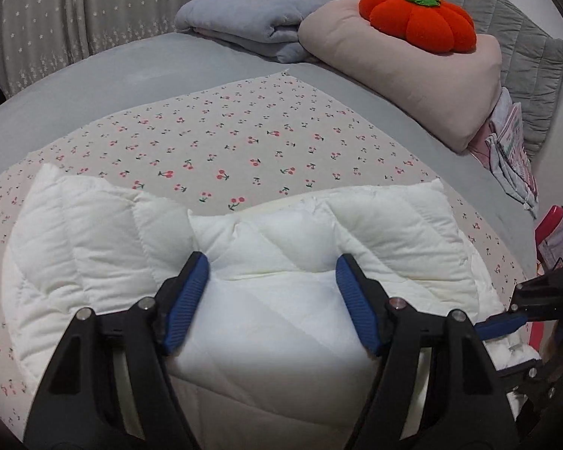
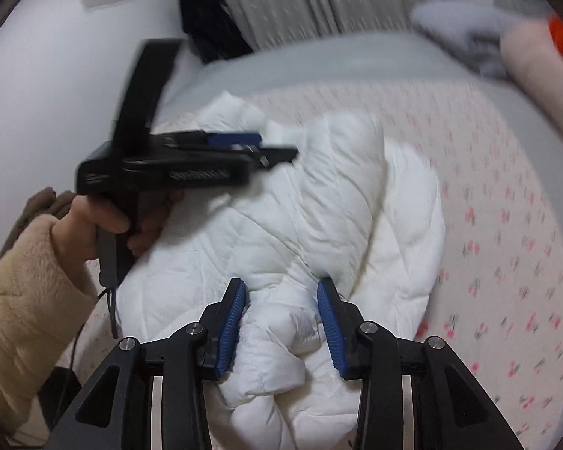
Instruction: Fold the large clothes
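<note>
White quilted jacket [image 1: 244,262] lies bunched on a cherry-print sheet [image 1: 221,138] spread over the grey bed [image 1: 105,71]. The left gripper [image 1: 272,300] hangs over its folded bulk with jaws wide apart, holding nothing; padded cloth fills the space between the blue pads. The right gripper [image 2: 281,322] also has its jaws spread, a puffy fold of the jacket sitting between them, not pinched. In the right wrist view the left gripper appears side-on, held by a hand [image 2: 94,221] in a cream fleece sleeve [image 2: 18,300]; white lettering on its black body is too blurred to read. At the head of the bed sit a folded grey blanket [image 1: 244,22], a beige pillow [image 1: 405,75] and an orange pumpkin cushion [image 1: 418,18] resting on that pillow. Star-patterned curtains [image 1: 75,18] hang behind.
</note>
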The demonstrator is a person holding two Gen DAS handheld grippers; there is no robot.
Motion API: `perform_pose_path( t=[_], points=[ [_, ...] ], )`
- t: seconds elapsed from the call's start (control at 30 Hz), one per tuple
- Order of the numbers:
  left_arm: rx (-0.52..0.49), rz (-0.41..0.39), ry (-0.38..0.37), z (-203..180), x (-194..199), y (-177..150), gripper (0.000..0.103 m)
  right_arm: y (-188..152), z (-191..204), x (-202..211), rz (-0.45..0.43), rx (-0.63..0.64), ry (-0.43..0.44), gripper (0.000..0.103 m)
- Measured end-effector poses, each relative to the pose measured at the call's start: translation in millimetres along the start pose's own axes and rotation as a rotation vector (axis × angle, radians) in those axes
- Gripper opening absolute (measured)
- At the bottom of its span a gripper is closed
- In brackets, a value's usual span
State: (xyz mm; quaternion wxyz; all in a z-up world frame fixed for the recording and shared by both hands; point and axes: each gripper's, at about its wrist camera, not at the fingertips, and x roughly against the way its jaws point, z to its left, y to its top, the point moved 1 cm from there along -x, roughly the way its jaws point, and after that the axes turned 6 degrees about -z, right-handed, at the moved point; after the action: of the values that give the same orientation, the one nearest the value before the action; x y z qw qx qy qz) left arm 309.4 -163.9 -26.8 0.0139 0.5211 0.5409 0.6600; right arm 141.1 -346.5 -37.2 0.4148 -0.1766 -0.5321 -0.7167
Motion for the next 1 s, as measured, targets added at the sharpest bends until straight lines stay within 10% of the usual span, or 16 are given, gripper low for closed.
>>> perform_pose_path(
  t=[0.37, 0.53, 0.73, 1.0],
  points=[
    [0.084, -0.042, 0.05, -1.3, 44.5, -3.1, 0.08, -3.2, -3.0, -8.1, 0.01, 0.025, -0.095, 0.045],
    [0.1, -0.089, 0.097, -1.4, 109.9, -24.1, 0.091, 8.1, 5.4, 20.1, -0.127, 0.033, -0.173, 0.081],
    [0.296, -0.079, 0.189, 35.5, 152.0, -64.0, 0.094, 23.4, -14.2, 8.5, -0.134, -0.124, -0.188, 0.087],
    [0.708, -0.016, -0.1, 92.0, 111.2, -140.3, 0.095, 20.8, -54.5, -31.0, -0.027, -0.301, -0.137, 0.09]
  ],
)
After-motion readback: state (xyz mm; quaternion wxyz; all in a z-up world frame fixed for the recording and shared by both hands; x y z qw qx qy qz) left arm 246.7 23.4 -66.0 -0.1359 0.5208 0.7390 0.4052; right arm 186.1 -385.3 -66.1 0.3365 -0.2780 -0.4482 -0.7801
